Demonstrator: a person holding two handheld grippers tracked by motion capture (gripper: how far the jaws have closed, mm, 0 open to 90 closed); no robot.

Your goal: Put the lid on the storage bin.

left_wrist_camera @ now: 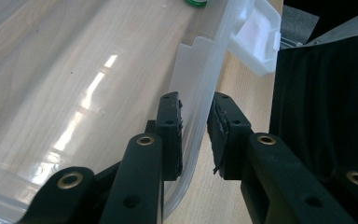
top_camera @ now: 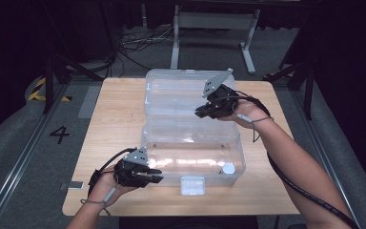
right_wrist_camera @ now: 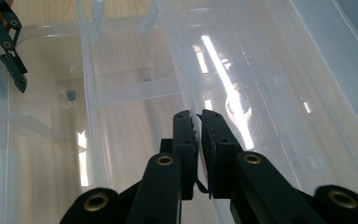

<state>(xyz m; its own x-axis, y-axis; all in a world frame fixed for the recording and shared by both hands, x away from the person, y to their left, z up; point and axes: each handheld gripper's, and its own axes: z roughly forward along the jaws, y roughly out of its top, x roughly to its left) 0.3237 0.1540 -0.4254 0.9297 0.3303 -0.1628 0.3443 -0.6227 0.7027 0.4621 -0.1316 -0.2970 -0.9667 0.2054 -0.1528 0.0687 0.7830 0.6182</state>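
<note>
A recording lab or studio rig, not a home.

Black curtains (top_camera: 9,43) enclosed a grey floor (top_camera: 24,143) marked with a painted number 4 (top_camera: 59,134) and hazard tape (top_camera: 40,88); cables (top_camera: 133,45) trailed behind the plain wooden table (top_camera: 114,114), beside a metal stand (top_camera: 209,33).

Raised lid (top_camera: 181,93) blocks far side; box (top_camera: 193,155) interior seemingly open.

You have a clear, rectangular plastic storage box (top_camera: 193,155) lying open mid-tabletop, its hinged transparent lid (top_camera: 181,93) folded back flat behind it and a white latch (top_camera: 192,185) on the front wall.
</note>
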